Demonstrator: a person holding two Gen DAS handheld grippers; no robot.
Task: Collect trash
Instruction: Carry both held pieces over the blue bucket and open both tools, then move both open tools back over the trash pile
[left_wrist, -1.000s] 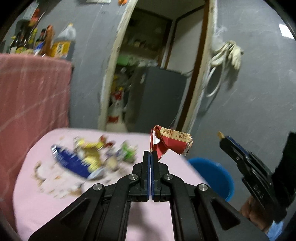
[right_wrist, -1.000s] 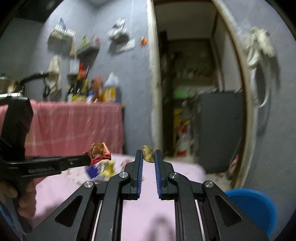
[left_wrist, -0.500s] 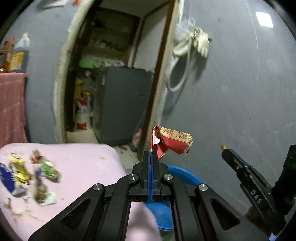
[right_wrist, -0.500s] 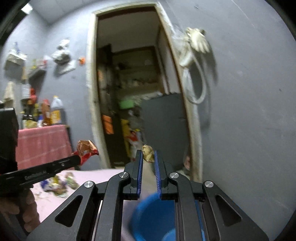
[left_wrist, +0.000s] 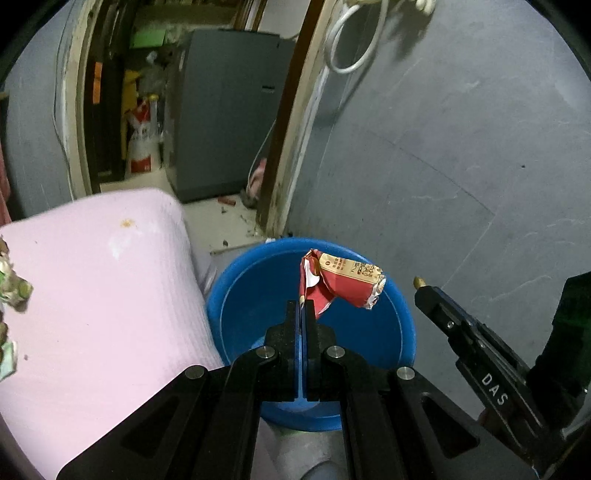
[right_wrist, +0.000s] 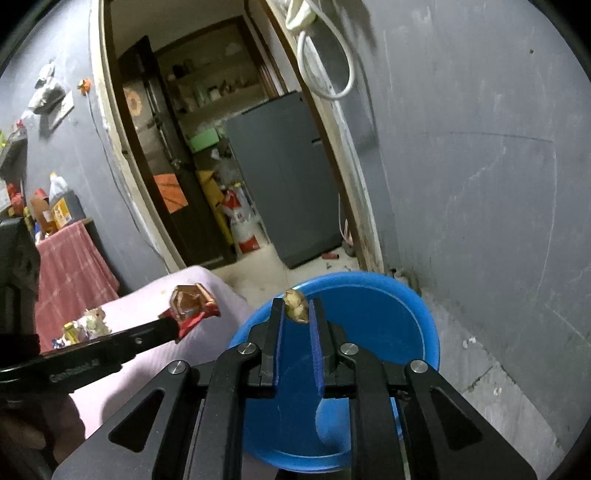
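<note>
Left gripper (left_wrist: 302, 308): jaws pressed together on the lower corner of a crumpled red wrapper (left_wrist: 341, 282), which stands up and out to the right of the tips, over the blue basin (left_wrist: 236, 284). Right gripper (right_wrist: 296, 312): jaws narrowly parted, pinching a small tan scrap (right_wrist: 295, 304) between the blue pads at the very tips (the scrap pokes slightly above them), likewise above the basin's near rim. Blue basin: on the floor, beside the edge of the pink table (left_wrist: 92, 288) and near the grey wall (left_wrist: 461, 147). Pink table: a few loose wrappers (right_wrist: 86, 326) lie on it. Beyond: doorway (right_wrist: 122, 147), with a grey cabinet (right_wrist: 284, 177) inside it.
</note>
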